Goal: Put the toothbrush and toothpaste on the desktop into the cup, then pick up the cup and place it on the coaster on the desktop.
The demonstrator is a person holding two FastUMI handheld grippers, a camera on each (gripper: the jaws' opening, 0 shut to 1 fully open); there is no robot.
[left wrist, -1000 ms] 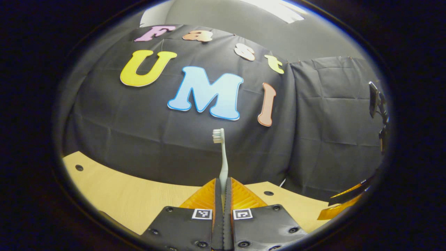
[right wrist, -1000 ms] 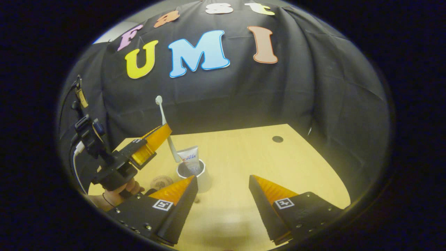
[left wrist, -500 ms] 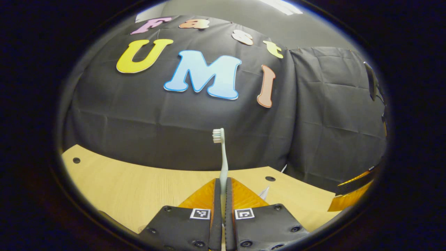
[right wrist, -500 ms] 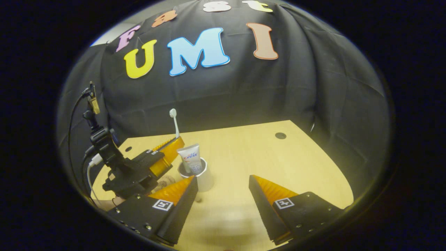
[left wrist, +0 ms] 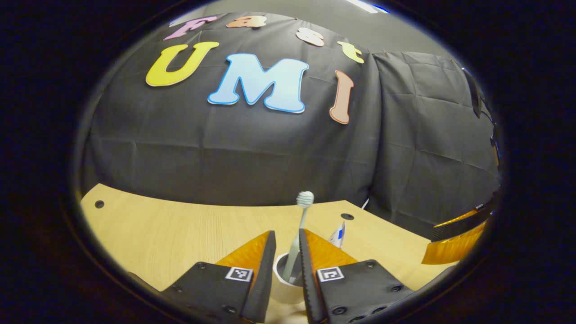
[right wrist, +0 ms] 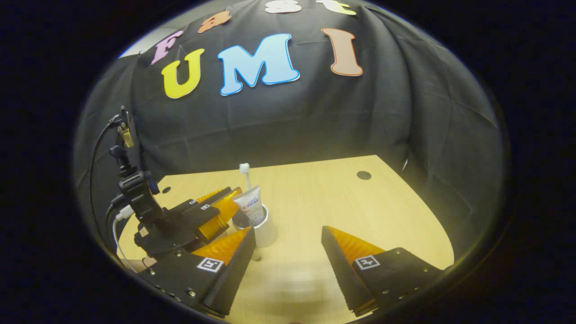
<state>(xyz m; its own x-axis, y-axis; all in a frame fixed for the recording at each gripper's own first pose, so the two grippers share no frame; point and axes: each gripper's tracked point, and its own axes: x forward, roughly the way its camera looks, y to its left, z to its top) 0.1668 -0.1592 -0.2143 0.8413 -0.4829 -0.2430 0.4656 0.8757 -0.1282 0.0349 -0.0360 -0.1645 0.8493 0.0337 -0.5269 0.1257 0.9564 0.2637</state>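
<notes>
Between the parted fingers of the left gripper (left wrist: 284, 245), left gripper view: toothbrush (left wrist: 300, 225) stands in the cup (left wrist: 284, 288), head up, released; toothpaste (left wrist: 338, 234) tip peeks behind the right finger. Right gripper view: right gripper (right wrist: 288, 236) wide open, holding nothing; cup (right wrist: 263, 227) with toothpaste (right wrist: 252, 204) and toothbrush (right wrist: 245, 173) sits on the wooden desktop (right wrist: 337, 198), left gripper (right wrist: 216, 204) beside it.

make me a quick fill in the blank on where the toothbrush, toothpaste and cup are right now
1. The toothbrush stands with its handle inside the ____.
2. The left tongs are ____, their fingers apart on either side of the toothbrush.
3. In the right gripper view the toothpaste sits in the cup beside the ____.
4. The right tongs hold ____.

Missing words: cup; open; toothbrush; nothing
</notes>
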